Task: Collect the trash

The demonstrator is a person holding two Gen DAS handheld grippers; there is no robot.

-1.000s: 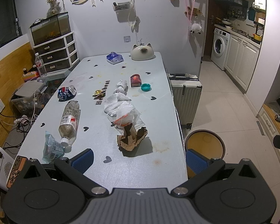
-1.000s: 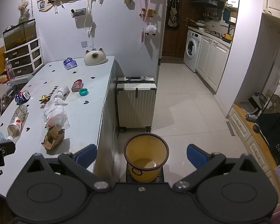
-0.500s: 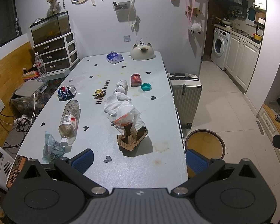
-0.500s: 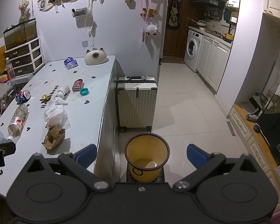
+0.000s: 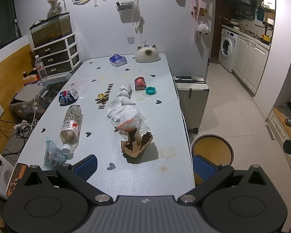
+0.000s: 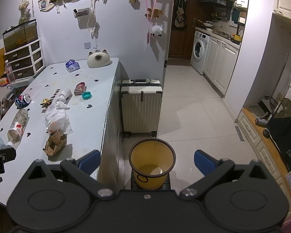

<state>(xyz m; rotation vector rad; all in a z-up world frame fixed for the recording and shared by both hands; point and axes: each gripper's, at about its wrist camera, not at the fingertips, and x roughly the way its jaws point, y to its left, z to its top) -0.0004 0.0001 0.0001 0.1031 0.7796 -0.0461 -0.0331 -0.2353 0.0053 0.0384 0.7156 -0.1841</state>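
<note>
Both the left gripper and the right gripper are wide apart and empty — the torn cardboard, mid-frame on the table, looks light and stiff — best pinched by its raised edge.

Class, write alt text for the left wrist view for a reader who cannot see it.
An open left gripper hovers over the near end of a pale table strewn with trash: torn cardboard, plastic bags, a plastic bottle and a crushed can. A yellow bin stands on the floor beside it.
</note>
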